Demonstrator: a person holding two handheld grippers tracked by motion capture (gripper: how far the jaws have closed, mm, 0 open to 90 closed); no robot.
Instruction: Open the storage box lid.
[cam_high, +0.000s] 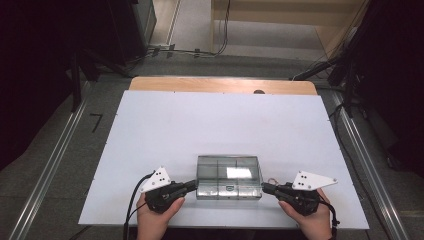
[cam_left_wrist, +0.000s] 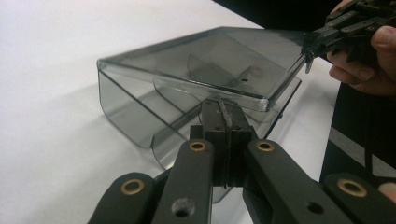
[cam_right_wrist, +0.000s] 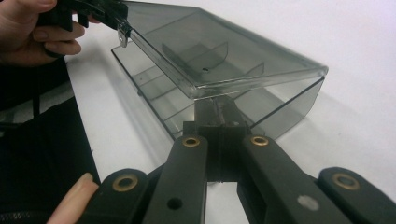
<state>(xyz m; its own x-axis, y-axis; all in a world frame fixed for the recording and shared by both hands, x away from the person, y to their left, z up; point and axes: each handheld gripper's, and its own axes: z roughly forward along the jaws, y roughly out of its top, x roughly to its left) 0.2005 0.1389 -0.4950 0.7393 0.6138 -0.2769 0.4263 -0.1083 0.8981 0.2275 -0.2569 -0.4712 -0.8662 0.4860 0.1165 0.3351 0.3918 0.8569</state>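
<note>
Smoky plastic box (cam_high: 229, 176) sits between both closed tongs, lid corners pinched.

A lab-like recording space: white-topped table (cam_high: 165, 125), dark curtains (cam_high: 35, 60), floor cables (cam_high: 200, 51), grey carpet (cam_high: 45, 165).

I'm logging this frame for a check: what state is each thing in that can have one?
Smoky clear plastic compartment box: on the table, compartments look empty.
Box lid: raised partly, box ajar.
Left hand-held gripper: shut, at the lid's near left corner.
Right hand-held gripper: shut, at the lid's near right corner.
</note>
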